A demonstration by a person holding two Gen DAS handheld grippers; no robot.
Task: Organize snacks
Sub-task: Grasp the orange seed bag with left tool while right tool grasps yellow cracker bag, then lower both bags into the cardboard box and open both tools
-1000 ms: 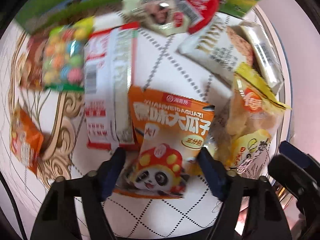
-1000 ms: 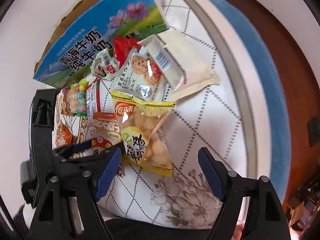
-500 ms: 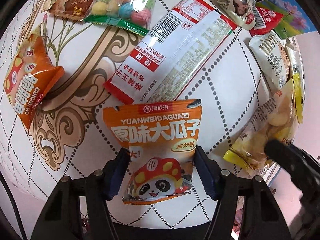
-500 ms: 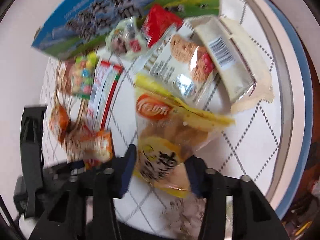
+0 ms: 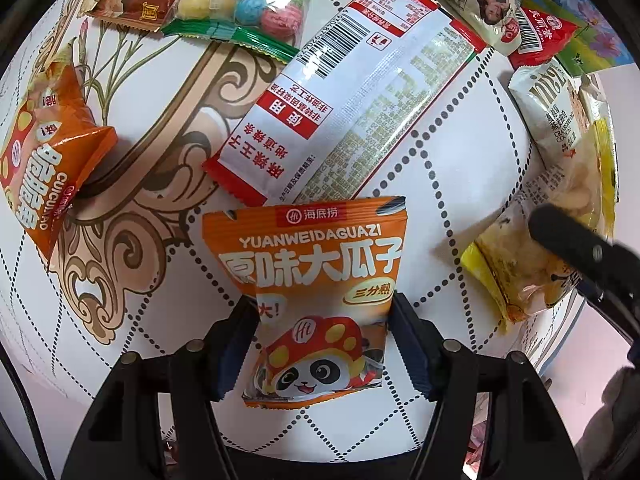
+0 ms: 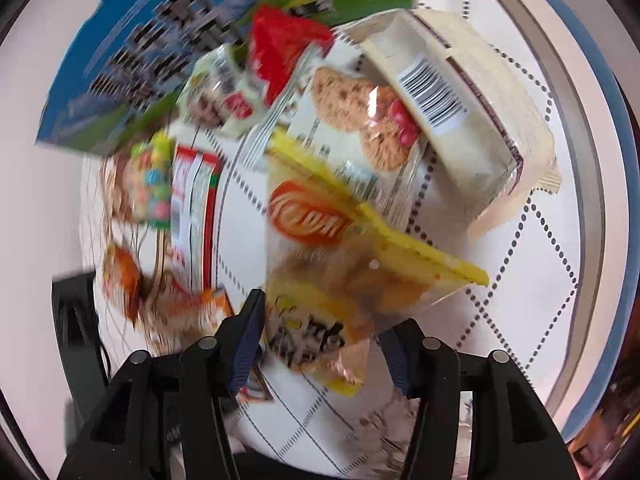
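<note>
We are only starting: our left tool [image 5: 324, 336] is clamping the orange bag [image 5: 316, 292], our right tool [image 6: 320, 340] loosening around the yellow bag [image 6: 340, 276]; other snacks are lying scattered on the counter [image 5: 460, 184].

The orange sunflower-seed packet [image 5: 316, 280], printed with a panda in a red mushroom cap, lies flat and face up on the round table [image 5: 420, 184], its bottom half pinched in at both sides. Right of it, at the table's edge, lies the yellow-trimmed clear bag [image 6: 340, 264] of pale puffs.
</note>
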